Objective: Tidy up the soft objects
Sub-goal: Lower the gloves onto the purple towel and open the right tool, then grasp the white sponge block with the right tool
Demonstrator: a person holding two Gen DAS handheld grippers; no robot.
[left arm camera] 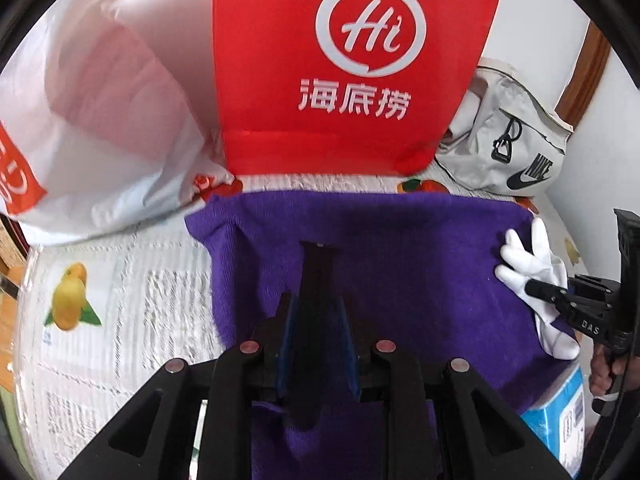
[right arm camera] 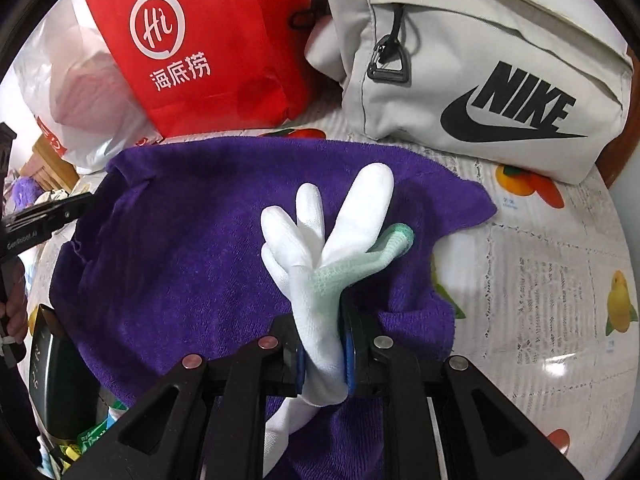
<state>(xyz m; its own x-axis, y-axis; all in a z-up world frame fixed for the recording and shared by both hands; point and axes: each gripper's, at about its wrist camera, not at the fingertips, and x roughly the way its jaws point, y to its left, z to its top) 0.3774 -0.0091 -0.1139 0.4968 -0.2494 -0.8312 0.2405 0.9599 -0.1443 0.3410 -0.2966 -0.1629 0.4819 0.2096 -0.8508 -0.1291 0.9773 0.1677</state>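
At the far left of the desk (left arm camera: 120,264), whose covering is printed with fruit and blocks of small text, slumps a white plastic bag (left arm camera: 100,120) with an orange-red patch of unreadable print. Just right of it stands a red bag (left arm camera: 352,80) with a white ring holding "Hi" and the characters 海底捞 beneath.

In front of both lies a purple towel (right arm camera: 192,272), spread flat and covering the middle of the desk. The left gripper (left arm camera: 318,264) points down over the towel's left half, and a long dark piece stands between its blue-padded jaws, which are nearly closed on it; what that piece is cannot be told. Purple cloth also shows under the gripper's body.

Further right, the right gripper (right arm camera: 324,344) has its jaws closed on the cuff end of a white glove (right arm camera: 320,248). The glove's long axis runs away from the camera, fingers pointing toward the bags and splayed above the towel, and a pale green knit part shows on its right side. "DAS" is printed on the gripper's body in the left wrist view.

Behind the towel's right corner rests a light grey bag (right arm camera: 480,60) bearing a black "NIKE" and swoosh, a black clip on its zip. A blue-and-white box (left arm camera: 560,412) lies partly under the towel's near right edge.
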